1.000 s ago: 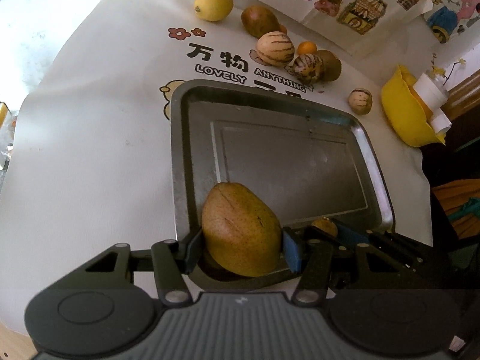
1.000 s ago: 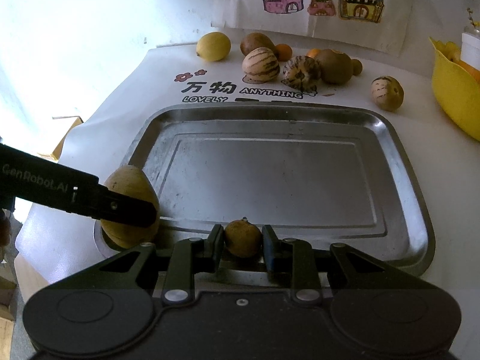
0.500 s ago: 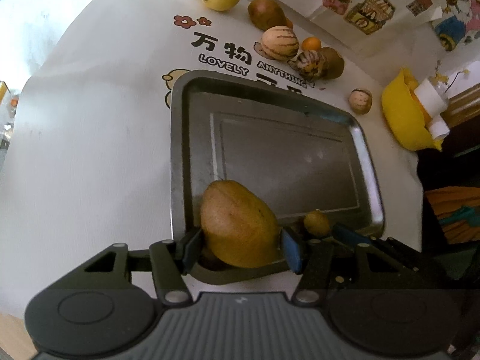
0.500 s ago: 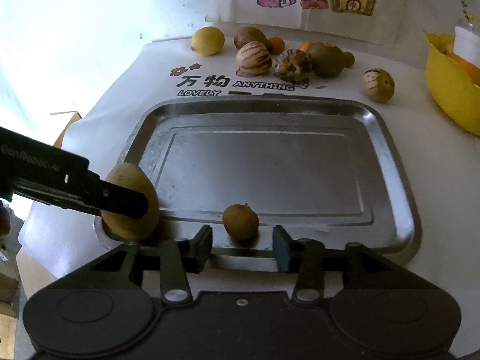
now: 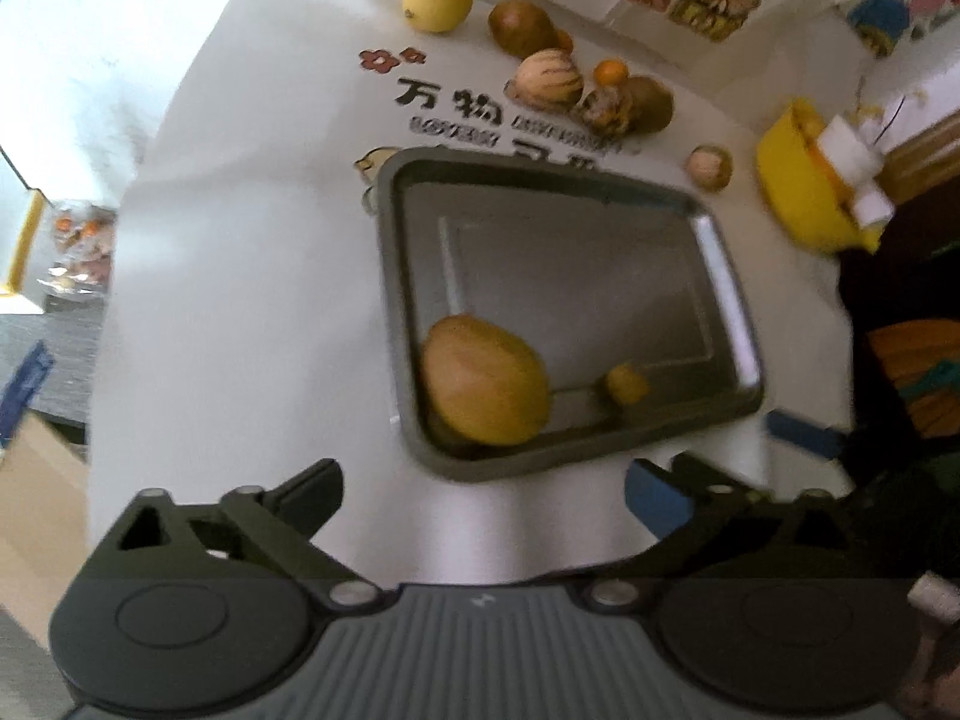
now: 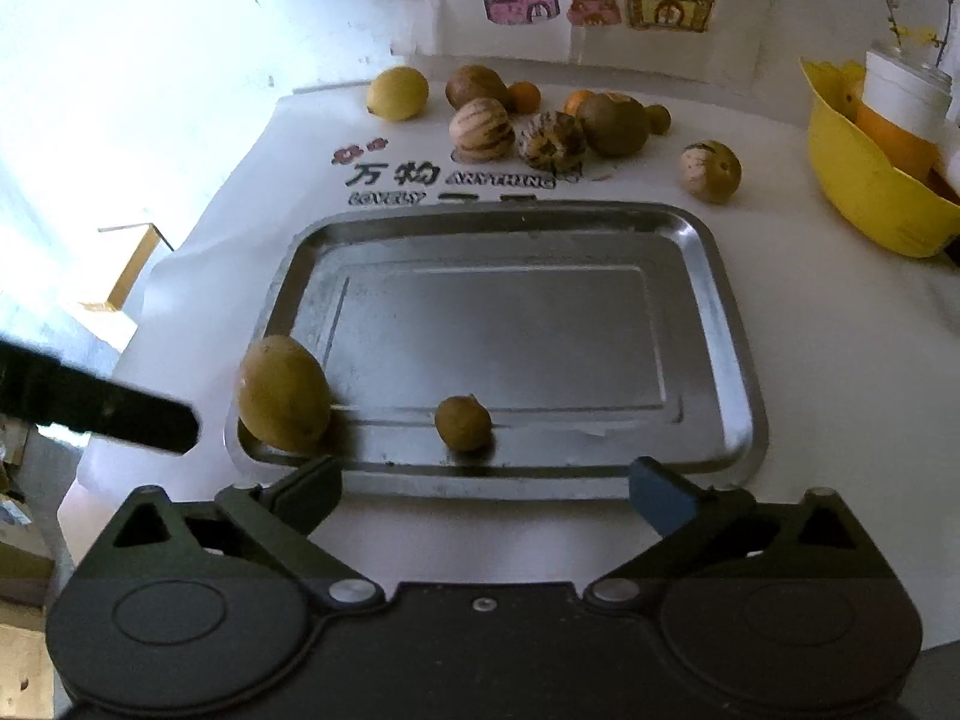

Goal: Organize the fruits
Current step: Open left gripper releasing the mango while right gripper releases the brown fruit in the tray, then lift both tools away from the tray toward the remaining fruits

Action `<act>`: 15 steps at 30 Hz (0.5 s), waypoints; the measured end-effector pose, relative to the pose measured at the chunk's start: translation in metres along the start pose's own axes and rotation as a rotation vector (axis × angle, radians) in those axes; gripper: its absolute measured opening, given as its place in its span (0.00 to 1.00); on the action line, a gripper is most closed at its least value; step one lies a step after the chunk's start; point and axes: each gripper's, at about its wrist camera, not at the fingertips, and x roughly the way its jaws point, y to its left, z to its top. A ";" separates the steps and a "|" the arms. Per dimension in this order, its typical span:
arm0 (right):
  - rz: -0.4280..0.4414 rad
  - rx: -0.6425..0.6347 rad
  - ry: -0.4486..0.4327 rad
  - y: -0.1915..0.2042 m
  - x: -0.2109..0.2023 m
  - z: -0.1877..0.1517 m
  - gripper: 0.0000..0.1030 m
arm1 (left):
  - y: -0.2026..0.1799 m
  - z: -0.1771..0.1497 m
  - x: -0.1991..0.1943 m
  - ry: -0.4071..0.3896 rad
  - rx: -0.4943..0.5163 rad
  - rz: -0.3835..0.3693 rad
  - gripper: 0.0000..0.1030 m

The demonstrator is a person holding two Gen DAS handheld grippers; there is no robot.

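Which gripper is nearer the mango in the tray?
Left. The left gripper hangs open just short of the mango, one finger beside it. The right gripper faces the small fruit, further along the tray.

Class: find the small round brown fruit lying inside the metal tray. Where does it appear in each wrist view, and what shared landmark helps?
Left wrist view: small round fruit, lower right of centre.
Right wrist view: the fruit, just below centre.
Shared landmark: large pear-shaped fruit in the tray's near-left corner.
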 end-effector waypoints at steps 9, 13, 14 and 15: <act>-0.077 0.045 0.157 -0.024 -0.002 0.004 0.99 | 0.005 -0.013 0.006 0.089 -0.002 0.160 1.00; -0.098 0.113 0.129 -0.041 -0.014 0.006 0.99 | 0.010 -0.013 0.003 0.073 -0.050 0.163 1.00; -0.103 0.125 0.120 -0.045 -0.017 0.007 1.00 | 0.011 -0.011 0.002 0.067 -0.067 0.159 1.00; -0.108 0.132 0.115 -0.048 -0.020 0.007 0.99 | 0.012 -0.010 0.001 0.061 -0.081 0.151 1.00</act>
